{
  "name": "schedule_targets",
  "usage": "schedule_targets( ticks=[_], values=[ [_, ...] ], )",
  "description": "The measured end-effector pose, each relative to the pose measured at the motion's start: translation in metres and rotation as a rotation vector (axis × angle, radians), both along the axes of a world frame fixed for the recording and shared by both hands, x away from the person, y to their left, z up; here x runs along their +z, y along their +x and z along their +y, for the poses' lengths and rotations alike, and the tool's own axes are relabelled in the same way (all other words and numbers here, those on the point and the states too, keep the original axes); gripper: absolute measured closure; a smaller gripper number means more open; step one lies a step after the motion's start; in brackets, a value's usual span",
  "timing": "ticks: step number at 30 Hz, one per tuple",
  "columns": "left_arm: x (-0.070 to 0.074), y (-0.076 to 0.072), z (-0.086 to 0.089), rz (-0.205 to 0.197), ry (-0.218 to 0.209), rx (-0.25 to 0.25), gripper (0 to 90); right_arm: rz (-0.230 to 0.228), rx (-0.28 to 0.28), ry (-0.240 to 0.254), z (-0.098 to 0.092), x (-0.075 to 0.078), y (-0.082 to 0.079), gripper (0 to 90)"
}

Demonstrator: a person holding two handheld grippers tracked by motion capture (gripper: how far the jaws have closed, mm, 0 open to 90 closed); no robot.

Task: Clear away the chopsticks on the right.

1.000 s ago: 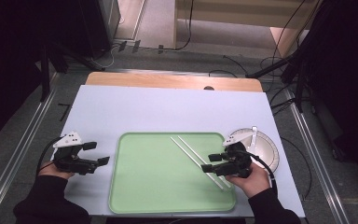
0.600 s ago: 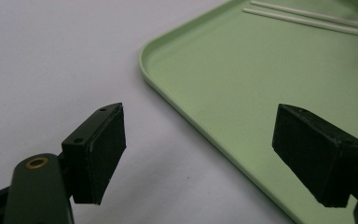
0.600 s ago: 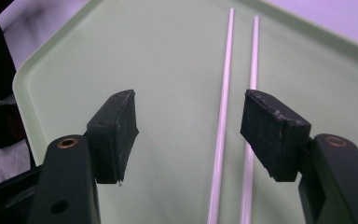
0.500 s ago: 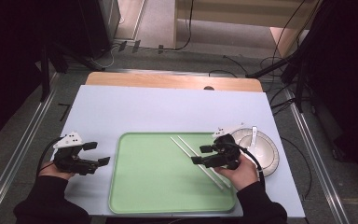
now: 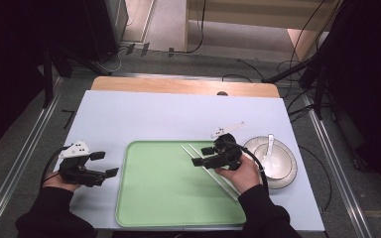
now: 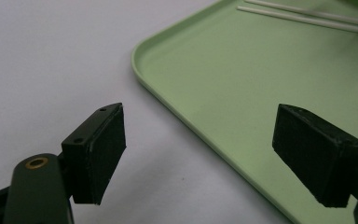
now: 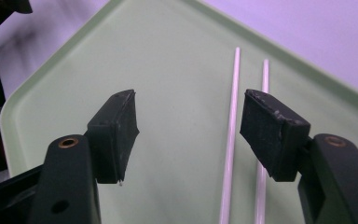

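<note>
The right hand (image 5: 243, 173) reaches in over the near right part of the green tray (image 5: 168, 198), holding the right gripper (image 5: 203, 156) low and pointed toward the tray's left side, its jaws spread apart with nothing between them. In the right gripper view, two white chopsticks (image 7: 233, 140) lie side by side on the tray floor; one runs through the gap close to the right-hand jaw, the other passes under that jaw.

The left hand (image 5: 59, 181) rests on the worktop (image 5: 154, 119) just left of the tray, with the left gripper (image 5: 104, 164) aimed at the tray's left rim, jaws likewise released and empty.

One white bowl (image 5: 283, 173) sits just right of the tray, one white spoon (image 5: 270, 151) lying in it.
</note>
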State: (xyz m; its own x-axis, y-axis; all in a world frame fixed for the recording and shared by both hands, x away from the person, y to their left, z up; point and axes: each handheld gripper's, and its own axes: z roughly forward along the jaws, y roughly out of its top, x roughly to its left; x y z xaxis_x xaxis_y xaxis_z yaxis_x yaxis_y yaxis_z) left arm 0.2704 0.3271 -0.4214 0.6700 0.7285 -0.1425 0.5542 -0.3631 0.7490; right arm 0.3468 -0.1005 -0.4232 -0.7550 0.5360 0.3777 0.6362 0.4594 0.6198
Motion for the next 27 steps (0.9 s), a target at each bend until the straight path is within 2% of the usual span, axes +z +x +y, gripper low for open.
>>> schedule_targets(
  ticks=[9,12,18,19,20,21,27],
  values=[
    [0.000,0.000,0.002,-0.002,0.001,0.004,17.4,0.003,-0.004,-0.016,0.021,-0.006,0.015,40.8],
    [-0.001,0.000,0.002,-0.003,0.001,0.005,17.4,0.000,-0.014,-0.027,0.027,-0.009,0.019,49.0],
    [-0.001,0.000,0.002,-0.005,0.018,0.008,17.4,0.036,-0.022,-0.057,0.044,-0.015,0.028,82.1],
    [-0.001,0.000,0.002,-0.005,0.018,0.008,17.5,0.036,-0.022,-0.057,0.044,-0.015,0.028,82.1],
    [-0.001,0.000,0.002,-0.004,0.018,0.009,17.4,0.042,-0.016,-0.074,0.050,-0.017,0.031,89.4],
    [-0.001,0.000,0.002,-0.006,0.019,0.008,17.4,0.055,-0.011,-0.077,0.053,-0.019,0.033,90.0],
    [-0.001,0.001,0.002,-0.005,0.023,0.007,17.5,0.065,-0.016,-0.081,0.067,-0.027,0.039,90.0]
  ],
)
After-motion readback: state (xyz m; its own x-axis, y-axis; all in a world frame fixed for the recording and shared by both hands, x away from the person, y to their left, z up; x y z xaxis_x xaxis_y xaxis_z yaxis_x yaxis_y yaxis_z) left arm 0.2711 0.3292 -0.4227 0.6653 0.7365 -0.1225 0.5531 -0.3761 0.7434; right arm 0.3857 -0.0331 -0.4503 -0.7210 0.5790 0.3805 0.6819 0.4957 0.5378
